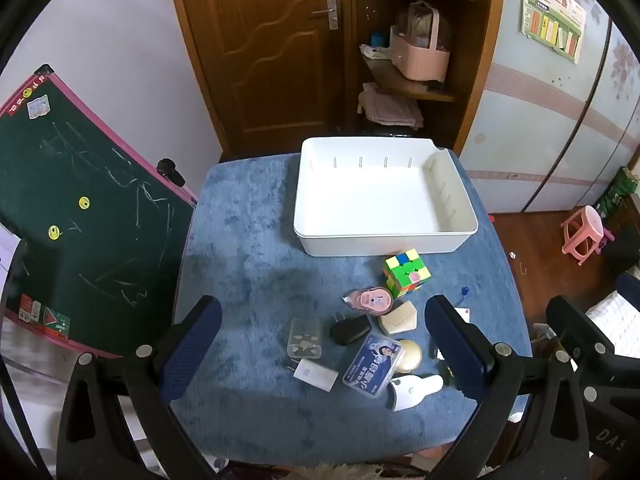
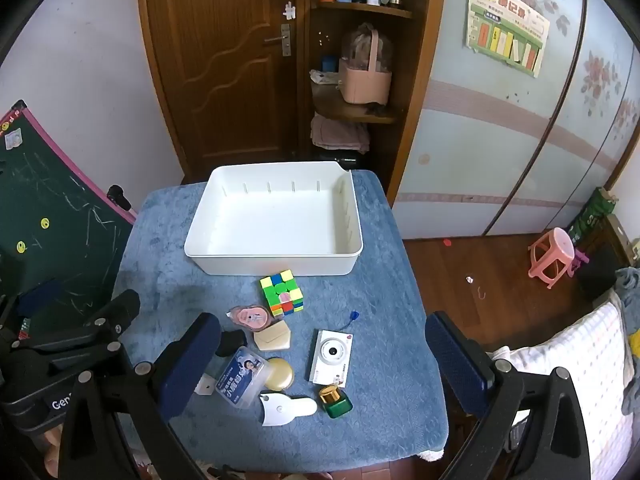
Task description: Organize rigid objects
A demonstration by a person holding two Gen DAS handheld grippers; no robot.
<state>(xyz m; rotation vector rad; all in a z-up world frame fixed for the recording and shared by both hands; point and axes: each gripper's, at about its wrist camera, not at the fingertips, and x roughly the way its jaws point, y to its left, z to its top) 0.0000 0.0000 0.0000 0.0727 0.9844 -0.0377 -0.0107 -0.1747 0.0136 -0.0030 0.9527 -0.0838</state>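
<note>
An empty white bin [image 1: 456,222] [image 2: 356,240] stands at the far side of the blue-covered table [image 1: 248,248] [image 2: 388,344]. In front of it lie a colour cube [image 1: 405,276] [image 2: 282,293], a pink tape dispenser [image 1: 372,301] [image 2: 251,317], a beige box [image 1: 399,319] [image 2: 273,336], a black case [image 1: 351,330], a clear case [image 1: 306,338], a white charger [image 1: 315,376], a blue card holder [image 1: 372,364] [image 2: 241,376], a gold disc [image 1: 409,356] [image 2: 280,374], a white scoop [image 1: 412,390] [image 2: 286,408], a white camera [image 2: 331,357] and a green bottle [image 2: 335,400]. My left gripper [image 1: 322,332] and right gripper [image 2: 322,350] are open and empty above the near items.
A green chalkboard [image 1: 72,216] leans at the table's left. A wooden door and shelves [image 1: 404,80] stand behind the table. A pink stool [image 2: 552,256] is on the wood floor to the right, near a wardrobe. A checked cloth [image 2: 580,360] lies at the near right.
</note>
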